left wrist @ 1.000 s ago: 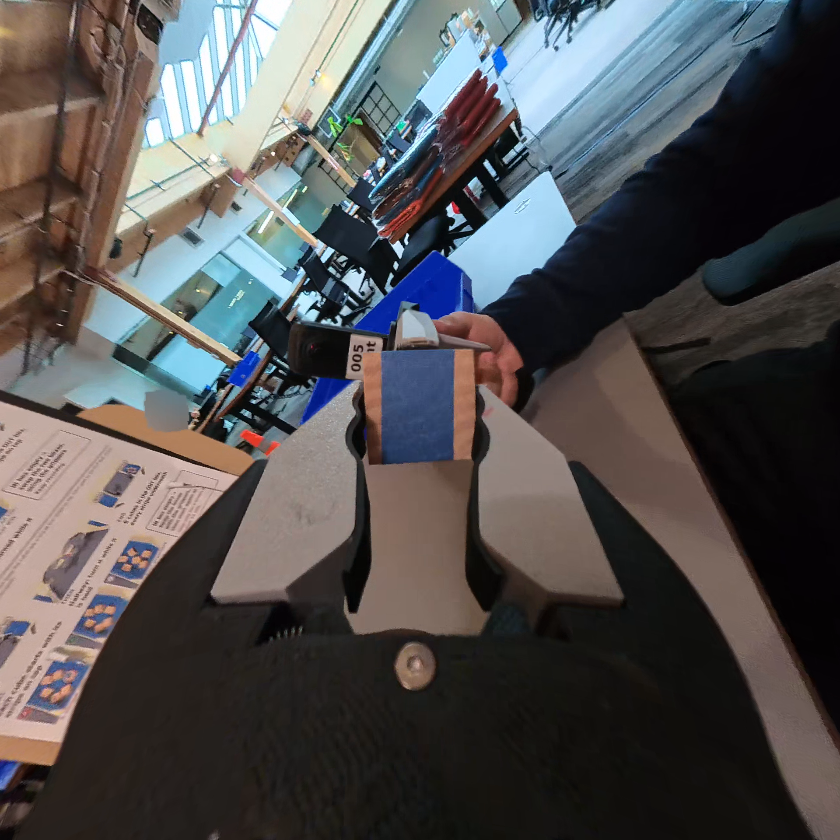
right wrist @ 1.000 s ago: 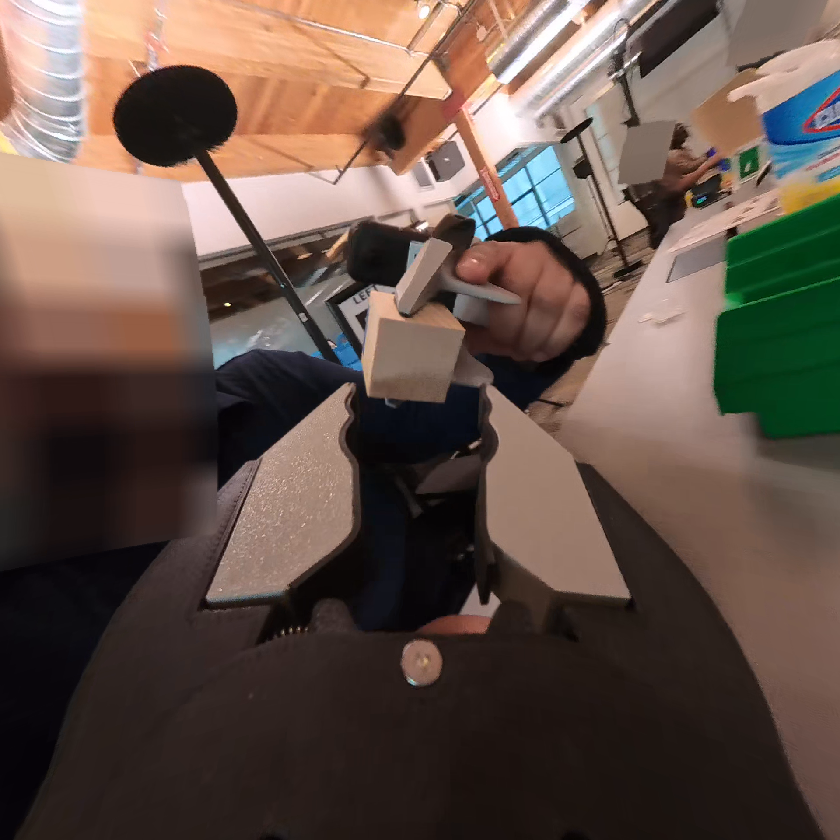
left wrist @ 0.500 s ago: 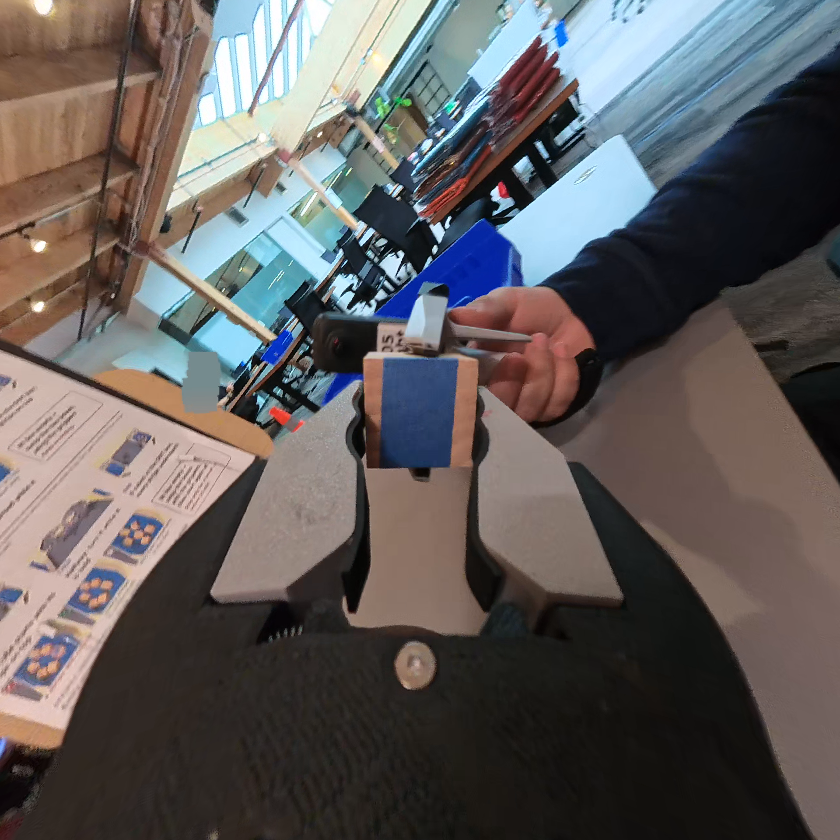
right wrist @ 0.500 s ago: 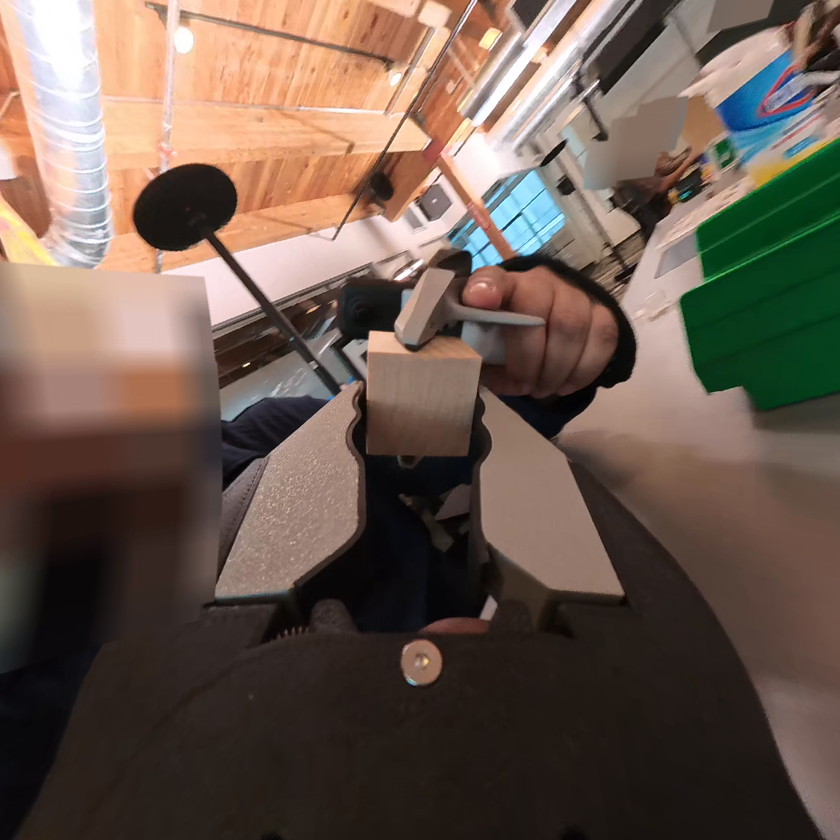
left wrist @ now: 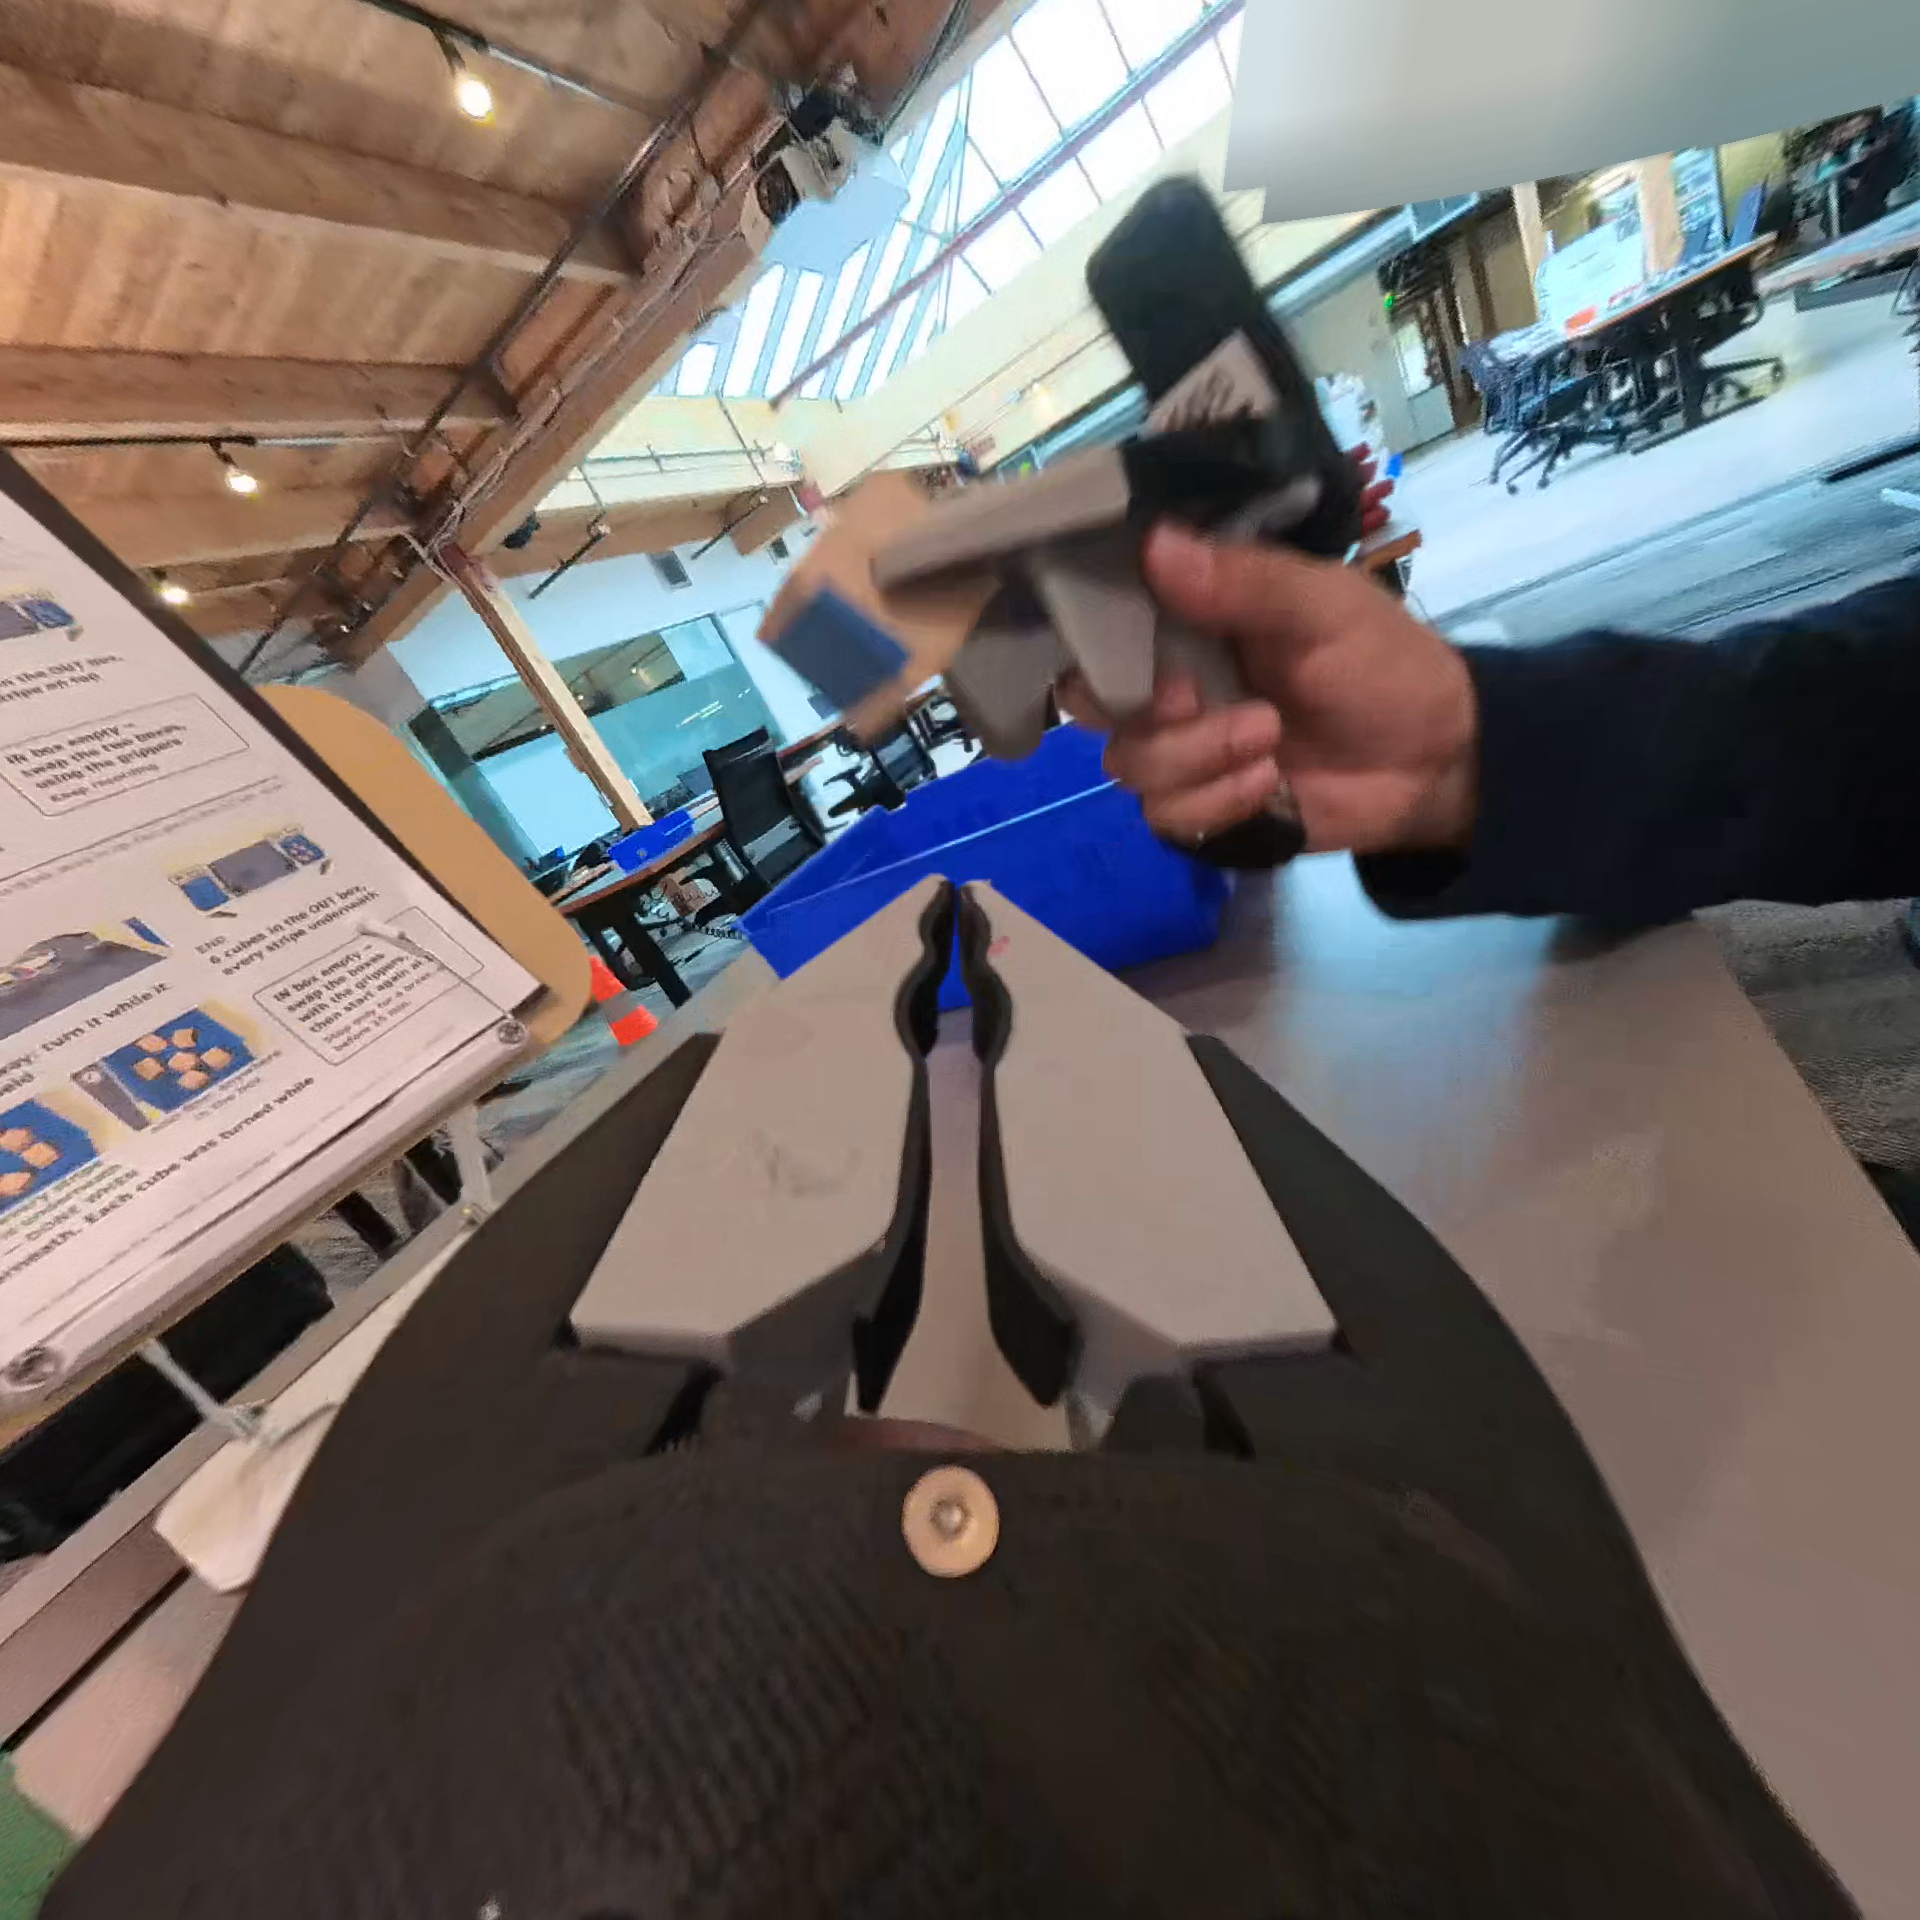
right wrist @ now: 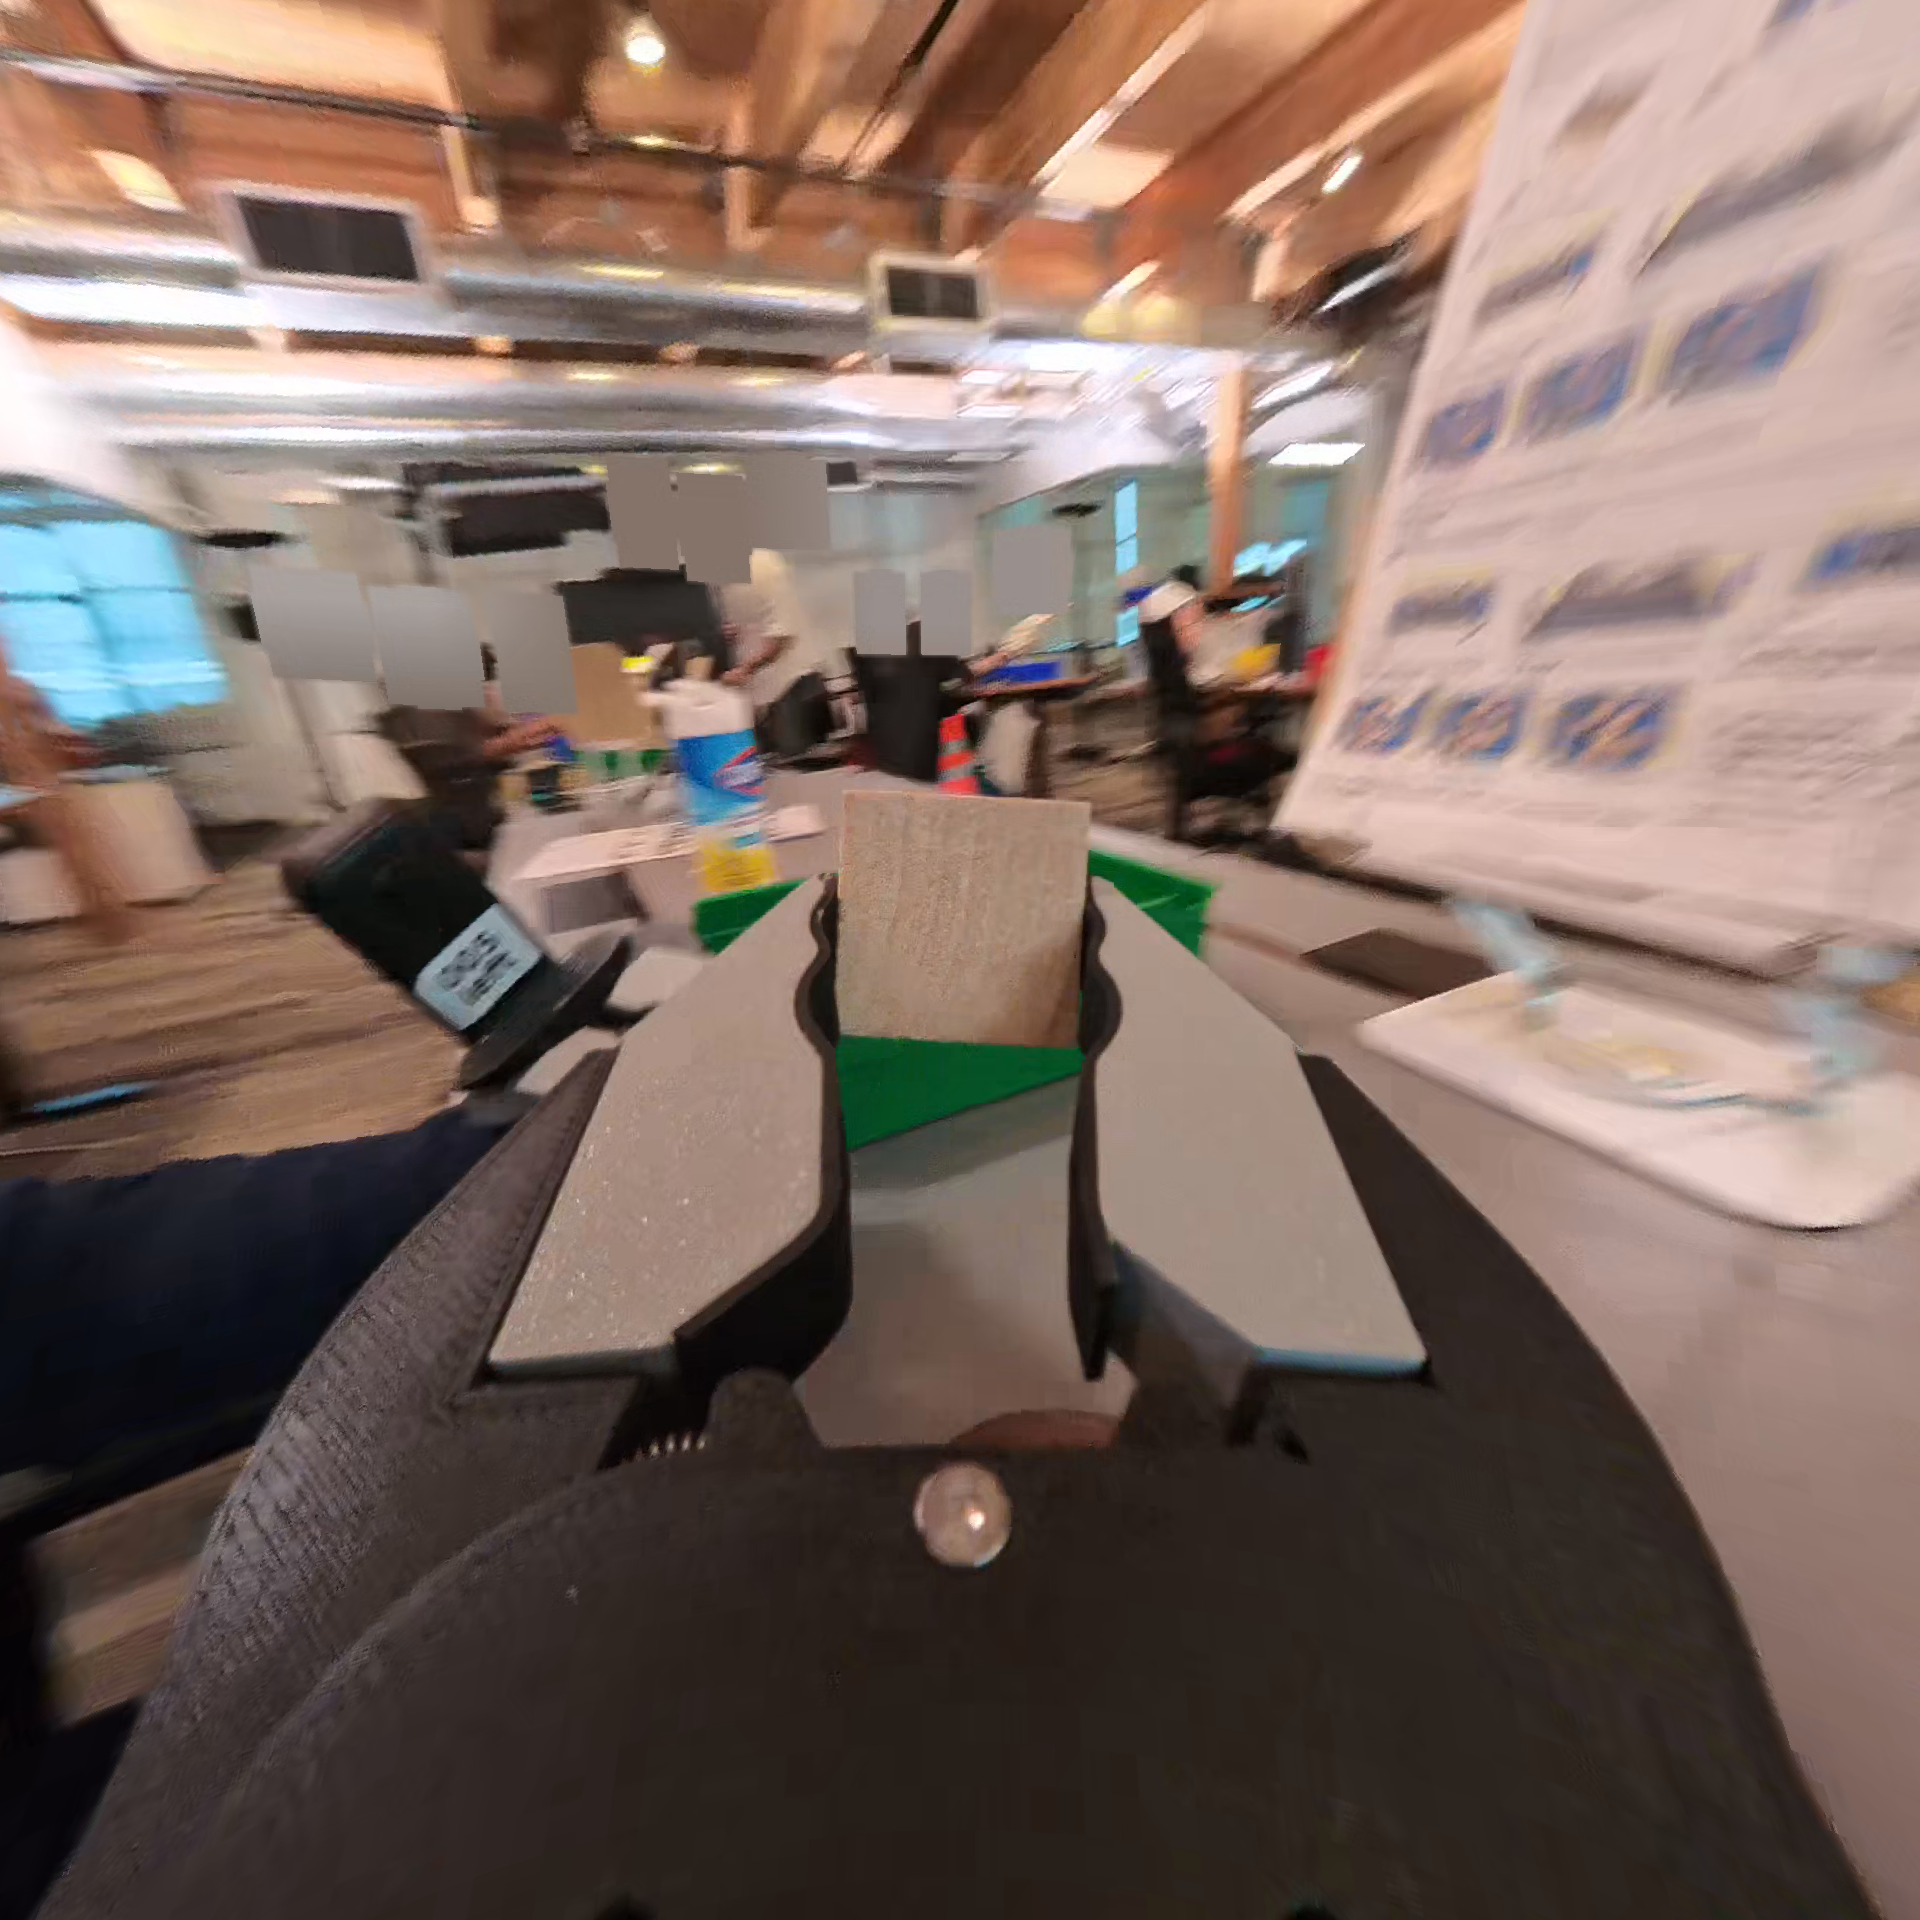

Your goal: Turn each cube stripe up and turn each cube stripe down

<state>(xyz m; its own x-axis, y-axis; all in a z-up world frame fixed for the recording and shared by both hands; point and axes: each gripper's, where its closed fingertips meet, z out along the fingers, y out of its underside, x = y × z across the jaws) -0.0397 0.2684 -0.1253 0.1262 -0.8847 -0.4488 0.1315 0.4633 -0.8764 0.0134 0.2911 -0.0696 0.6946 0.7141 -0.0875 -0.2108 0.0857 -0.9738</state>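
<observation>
A wooden cube (right wrist: pixel 961 920) with a blue stripe is clamped between the fingertips of my right gripper (right wrist: pixel 961 925); in the right wrist view only a plain wood face shows. In the left wrist view the same cube (left wrist: pixel 852 623) is held in the air at the upper centre by the right gripper (left wrist: pixel 914 592), stripe facing the camera and partly downward. My left gripper (left wrist: pixel 954 909) is shut and empty above the grey table (left wrist: pixel 1507 1091). The left gripper's camera body (right wrist: pixel 436 925) shows at the left of the right wrist view.
A blue bin (left wrist: pixel 1018 862) stands on the table beyond my left gripper. A green bin (right wrist: pixel 1153 904) stands beyond the right gripper. An instruction board (left wrist: pixel 156 935) stands at the left, also in the right wrist view (right wrist: pixel 1662 468). A white tray (right wrist: pixel 1631 1081) and a wipes canister (right wrist: pixel 722 790) are nearby.
The cube has passed from my left gripper to my right gripper. The left gripper let go and closed empty; the right gripper swung away with the cube.
</observation>
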